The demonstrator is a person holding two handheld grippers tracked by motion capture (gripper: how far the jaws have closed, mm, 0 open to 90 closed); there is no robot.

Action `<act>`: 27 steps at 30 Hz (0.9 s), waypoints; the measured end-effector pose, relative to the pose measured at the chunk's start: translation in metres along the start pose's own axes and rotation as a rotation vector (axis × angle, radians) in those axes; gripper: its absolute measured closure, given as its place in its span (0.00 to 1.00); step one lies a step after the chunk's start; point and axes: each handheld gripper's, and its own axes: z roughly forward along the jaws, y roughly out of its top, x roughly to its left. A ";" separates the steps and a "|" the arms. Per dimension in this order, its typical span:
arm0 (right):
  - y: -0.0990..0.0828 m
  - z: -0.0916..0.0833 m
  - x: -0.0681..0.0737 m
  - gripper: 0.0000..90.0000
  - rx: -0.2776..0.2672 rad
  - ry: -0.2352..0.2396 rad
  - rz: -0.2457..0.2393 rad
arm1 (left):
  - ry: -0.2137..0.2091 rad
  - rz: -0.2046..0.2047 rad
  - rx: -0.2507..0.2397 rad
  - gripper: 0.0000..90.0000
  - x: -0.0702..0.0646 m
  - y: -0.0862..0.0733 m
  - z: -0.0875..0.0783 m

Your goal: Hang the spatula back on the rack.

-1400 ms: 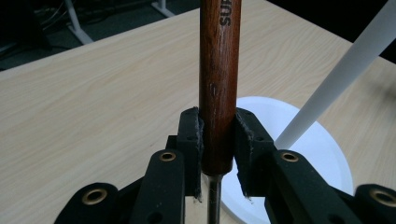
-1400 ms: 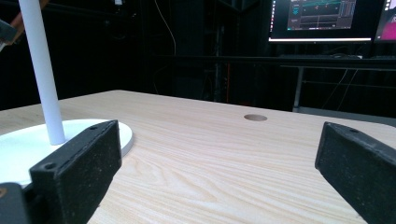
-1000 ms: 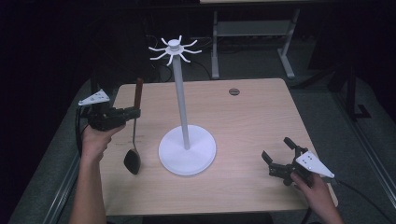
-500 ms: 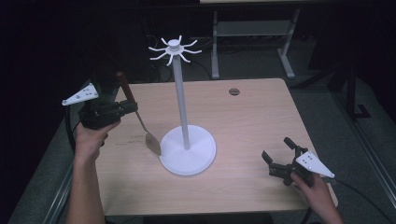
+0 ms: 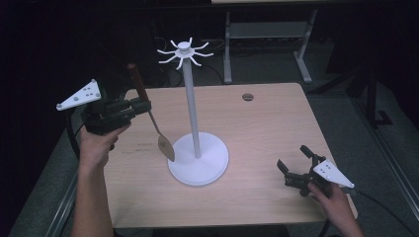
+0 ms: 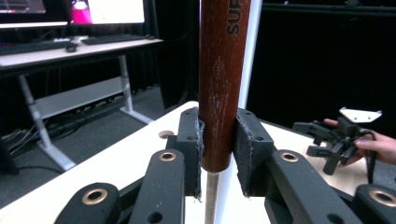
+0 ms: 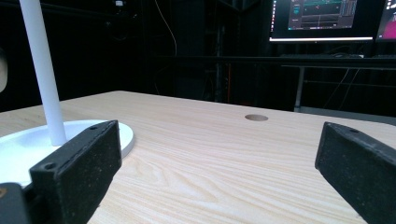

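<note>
Gripping spoon (image 5: 148,111) clear beside stand (image 5: 191,98).

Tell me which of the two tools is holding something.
The left tool: its pads are clamped on the brown wooden handle of the spoon, lifted beside the white stand. The right tool is open, low over the table.

The room was dark, its walls lost in shadow. A light wooden table (image 5: 276,123) with a round cable hole (image 5: 247,97) stood on a grey floor (image 5: 346,103). Behind it stood a desk frame (image 5: 267,39) with pale metal legs. In the left gripper view a second desk (image 6: 70,51) carried a keyboard (image 6: 116,39) and lit monitors (image 6: 112,10); more glowing screens (image 7: 322,18) showed in the right gripper view.
</note>
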 end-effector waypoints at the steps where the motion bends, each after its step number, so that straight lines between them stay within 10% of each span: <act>1: 0.000 0.000 0.000 0.00 0.000 0.000 0.000 | -0.006 0.003 -0.003 0.82 -0.002 0.002 0.001; 27: 0.000 0.000 0.001 0.00 0.001 -0.006 -0.003 | -0.059 0.064 0.016 0.82 -0.013 0.027 0.029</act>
